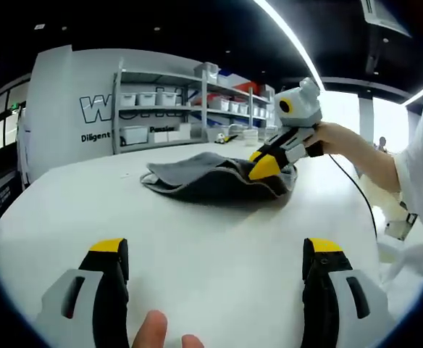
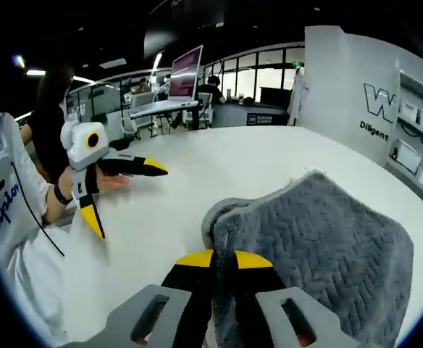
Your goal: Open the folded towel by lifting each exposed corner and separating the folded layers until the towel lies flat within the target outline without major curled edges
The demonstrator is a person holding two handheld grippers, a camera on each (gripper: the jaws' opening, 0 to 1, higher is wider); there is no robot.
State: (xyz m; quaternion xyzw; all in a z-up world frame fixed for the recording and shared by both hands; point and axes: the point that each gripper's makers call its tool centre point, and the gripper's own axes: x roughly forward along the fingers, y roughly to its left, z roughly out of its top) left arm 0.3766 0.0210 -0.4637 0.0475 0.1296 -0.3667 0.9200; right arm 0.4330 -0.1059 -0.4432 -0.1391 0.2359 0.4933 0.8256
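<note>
Storage shelves (image 1: pixel 190 101) behind grey towel (image 1: pixel 211 177)

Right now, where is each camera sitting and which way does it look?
Left gripper view: rides the left tongs, open above the white table, facing the grey towel and storage shelves; fingertips show.
Right gripper view: rides the right tongs, shut on the towel's edge, facing desks; a hand holds the left tongs.
Shared: towel, table, each other's tongs.

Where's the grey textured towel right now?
The grey textured towel lies bunched mid-table in the left gripper view, its right edge clamped by the right gripper; the left gripper hangs open, apart.
</note>
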